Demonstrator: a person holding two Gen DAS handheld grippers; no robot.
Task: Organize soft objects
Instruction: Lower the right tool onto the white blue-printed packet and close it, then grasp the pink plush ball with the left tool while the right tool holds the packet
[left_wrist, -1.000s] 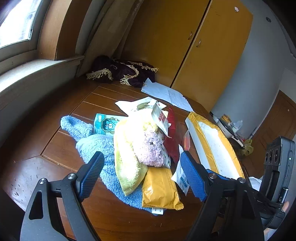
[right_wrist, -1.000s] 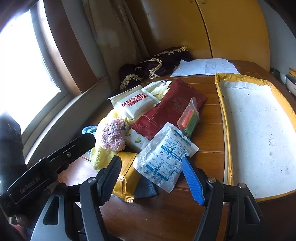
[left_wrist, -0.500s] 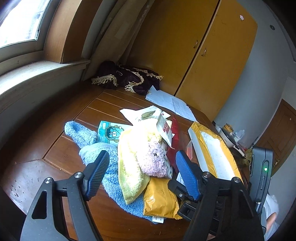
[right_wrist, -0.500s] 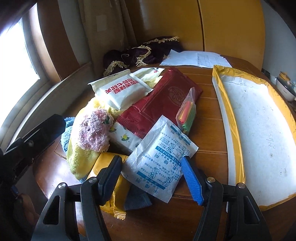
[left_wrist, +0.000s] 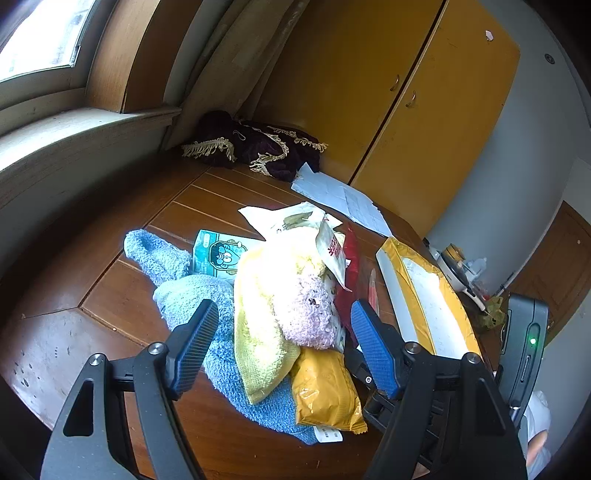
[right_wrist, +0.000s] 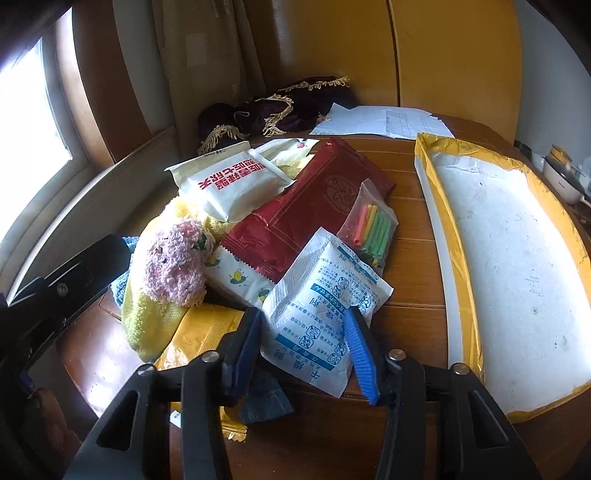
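Fluffy yellow towel, glossy wooden table

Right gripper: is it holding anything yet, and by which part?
Nothing held: the right gripper is open, straddling the near end of the white sachet.

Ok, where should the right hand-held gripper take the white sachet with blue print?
Probably by its near end: the white sachet lies flat atop the pile with that end toward the right hand-held gripper, whose open fingers already flank it. Come straight in from the table's near edge.

Left tool: black arms, blue ribbed pads, silver screws.
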